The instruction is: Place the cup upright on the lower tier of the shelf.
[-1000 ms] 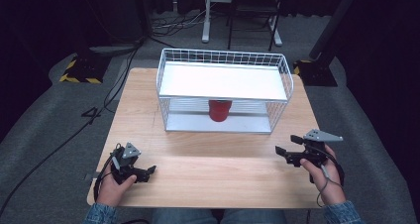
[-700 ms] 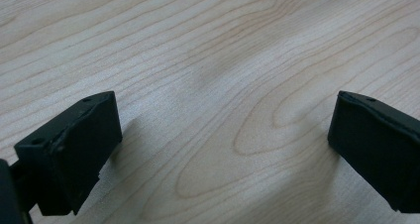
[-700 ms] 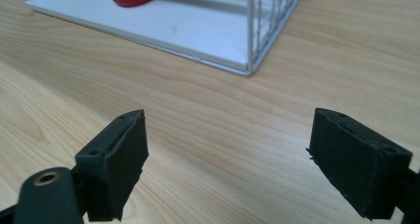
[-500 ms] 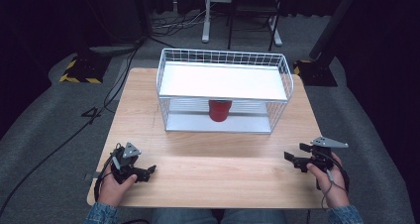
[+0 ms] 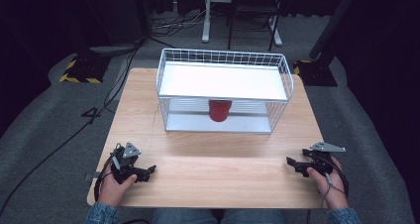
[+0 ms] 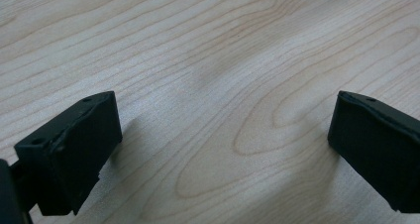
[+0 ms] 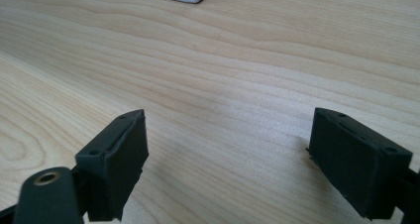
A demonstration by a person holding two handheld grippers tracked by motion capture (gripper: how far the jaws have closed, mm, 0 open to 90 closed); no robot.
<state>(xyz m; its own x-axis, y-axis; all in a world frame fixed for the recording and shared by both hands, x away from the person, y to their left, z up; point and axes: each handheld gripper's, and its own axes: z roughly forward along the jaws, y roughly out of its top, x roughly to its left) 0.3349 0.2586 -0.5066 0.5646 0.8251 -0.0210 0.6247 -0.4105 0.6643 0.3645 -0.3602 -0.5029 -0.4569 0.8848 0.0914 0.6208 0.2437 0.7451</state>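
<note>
Jaws spread on both grippers; red cup (image 5: 219, 109) half-hidden under shelf (image 5: 223, 81).

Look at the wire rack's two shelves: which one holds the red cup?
The lower shelf holds the red cup, which stands upright near its middle. The upper shelf, a white panel inside the wire rim, carries nothing.

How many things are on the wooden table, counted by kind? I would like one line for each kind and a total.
White wire shelf rack: 1
Red can, on the rack's lower level: 1
Hand-held claws, left claw and right claw, both open and empty: 2
Total: 4
</note>
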